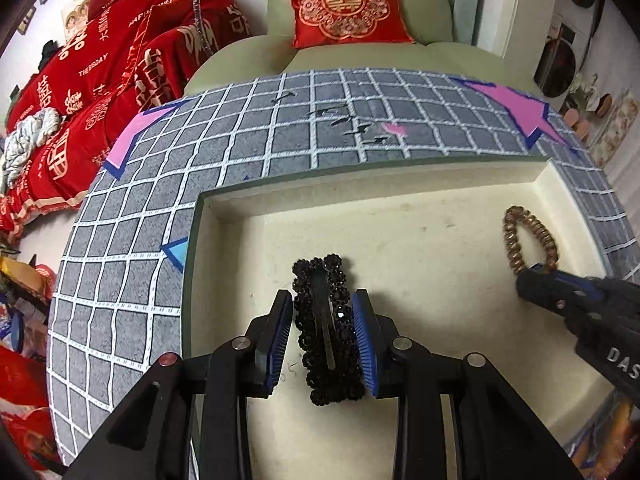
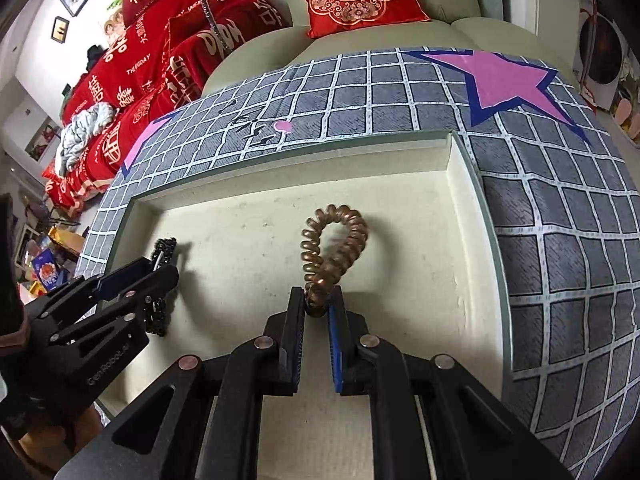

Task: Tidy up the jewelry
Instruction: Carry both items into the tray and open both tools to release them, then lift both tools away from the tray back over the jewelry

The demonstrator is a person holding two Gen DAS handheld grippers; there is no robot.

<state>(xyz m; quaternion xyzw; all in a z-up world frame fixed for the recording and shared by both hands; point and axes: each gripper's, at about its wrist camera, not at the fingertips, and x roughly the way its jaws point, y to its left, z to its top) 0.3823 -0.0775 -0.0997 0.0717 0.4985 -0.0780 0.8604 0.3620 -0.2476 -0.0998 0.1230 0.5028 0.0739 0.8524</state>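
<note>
A black beaded hair clip (image 1: pixel 328 328) lies in the cream tray (image 1: pixel 420 216). My left gripper (image 1: pixel 323 300) has closed its blue pads on both long sides of the clip. The clip's far end also shows in the right wrist view (image 2: pixel 163 250). A bronze coil hair tie (image 2: pixel 334 248) stands up from the tray floor (image 2: pixel 400 240). My right gripper (image 2: pixel 318 300) is shut on its near end. The hair tie also shows at the right in the left wrist view (image 1: pixel 528 240), with the right gripper (image 1: pixel 536 280) on it.
The tray sits on a grey grid-patterned cloth (image 1: pixel 132 272) with pink stars (image 2: pixel 500 80). A green sofa with a red cushion (image 1: pixel 344 4) stands behind it. Red bedding (image 1: pixel 100 72) lies at the left. The tray walls rise at the far side and the left and right sides.
</note>
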